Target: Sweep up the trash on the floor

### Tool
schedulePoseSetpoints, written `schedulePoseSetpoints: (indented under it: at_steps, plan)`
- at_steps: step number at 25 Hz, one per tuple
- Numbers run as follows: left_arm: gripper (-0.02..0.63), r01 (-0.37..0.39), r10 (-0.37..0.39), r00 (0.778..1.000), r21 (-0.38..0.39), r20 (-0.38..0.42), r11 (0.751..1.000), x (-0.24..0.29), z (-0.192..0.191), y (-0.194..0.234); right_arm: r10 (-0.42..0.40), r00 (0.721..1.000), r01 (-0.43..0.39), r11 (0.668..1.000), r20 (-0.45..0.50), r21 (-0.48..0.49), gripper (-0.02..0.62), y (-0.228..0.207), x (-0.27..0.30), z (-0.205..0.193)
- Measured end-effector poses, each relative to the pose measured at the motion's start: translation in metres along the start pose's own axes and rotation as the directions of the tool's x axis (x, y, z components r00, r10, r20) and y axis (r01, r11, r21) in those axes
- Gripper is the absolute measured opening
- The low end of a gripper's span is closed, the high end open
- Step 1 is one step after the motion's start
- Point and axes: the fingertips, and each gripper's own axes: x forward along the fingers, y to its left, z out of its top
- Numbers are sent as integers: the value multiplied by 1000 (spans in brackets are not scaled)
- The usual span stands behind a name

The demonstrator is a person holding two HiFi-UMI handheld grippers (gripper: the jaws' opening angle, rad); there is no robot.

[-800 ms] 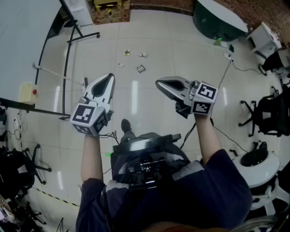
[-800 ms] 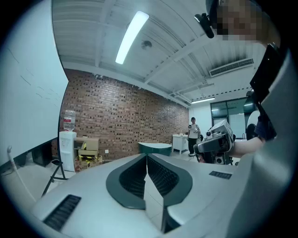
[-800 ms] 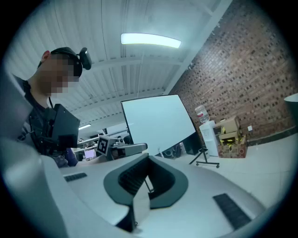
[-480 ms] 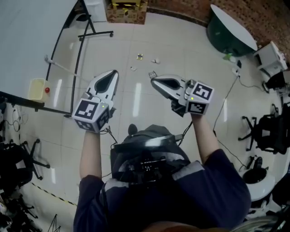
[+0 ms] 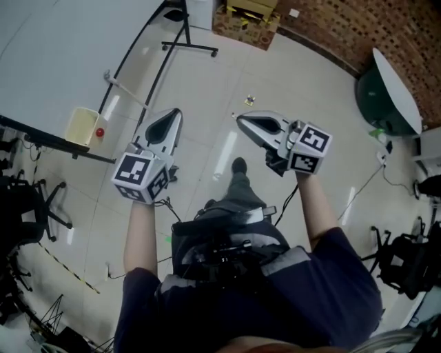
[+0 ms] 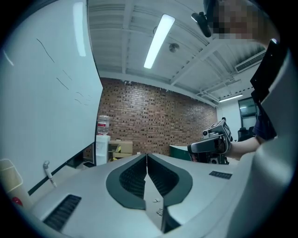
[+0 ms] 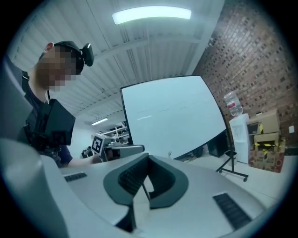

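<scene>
In the head view both grippers are held level in front of me, above the tiled floor (image 5: pixel 207 83). The left gripper (image 5: pixel 171 114) is shut and empty. So is the right gripper (image 5: pixel 242 123), a little to its right. One small scrap of trash (image 5: pixel 249 101) lies on the floor just beyond the right gripper's tip; other scraps are hidden. The left gripper view has its jaws (image 6: pixel 146 160) closed, with the right gripper (image 6: pixel 212 143) to the side. In the right gripper view the jaws (image 7: pixel 148 180) meet, and the left gripper (image 7: pixel 116 149) shows at left.
A large whiteboard (image 5: pixel 62 48) on a wheeled stand (image 5: pixel 189 47) stands at left, with a yellow box (image 5: pixel 84 126) on its rail. Cardboard boxes (image 5: pixel 246 21) sit against the brick wall. A green round table (image 5: pixel 386 96) is at right, office chairs (image 5: pixel 27 207) at far left.
The person has walked forward: the floor scraps have slid toward the grippers and most are now behind the right one. Both grippers stayed shut and side by side.
</scene>
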Motion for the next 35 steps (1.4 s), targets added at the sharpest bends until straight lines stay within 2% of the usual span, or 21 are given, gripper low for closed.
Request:
schedulePoseSetpoints:
  at_steps: [3, 5, 9, 15, 19, 22, 24, 28, 31, 35]
  plan:
    - [3, -85, 85, 996, -8, 0, 996, 19, 4, 29, 82, 996, -82, 997, -32, 12, 14, -40, 21, 5]
    - [2, -125, 125, 992, -21, 4, 992, 37, 6, 47, 138, 990, -137, 989, -26, 53, 14, -70, 33, 11]
    - [2, -239, 238, 971, -49, -30, 970, 71, 2, 85, 267, 964, -264, 955, -5, 137, 14, -122, 59, 28]
    - [3, -428, 426, 903, -41, -51, 903, 99, 9, 131, 449, 890, -435, 889, -79, 146, 14, -183, 98, 43]
    - [3, -519, 517, 854, -35, -63, 854, 99, 8, 150, 554, 822, -530, 829, -131, 177, 14, -194, 122, 48]
    - [3, -580, 576, 814, -43, -79, 813, 88, 3, 166, 629, 773, -594, 762, -77, 259, 14, -197, 147, 64]
    - [3, -607, 603, 794, -54, -80, 793, 78, -3, 178, 656, 752, -621, 738, -65, 262, 14, -197, 167, 72]
    - [3, -653, 648, 757, -88, -79, 752, 54, -18, 215, 664, 727, -638, 747, -173, 187, 14, -188, 214, 56]
    - [3, -663, 660, 748, -119, -72, 739, 39, -30, 247, 669, 707, -644, 743, -229, 183, 14, -181, 246, 43]
    - [3, -668, 666, 743, -159, -69, 727, 21, -48, 299, 629, 722, -612, 775, -288, 158, 14, -185, 300, 34]
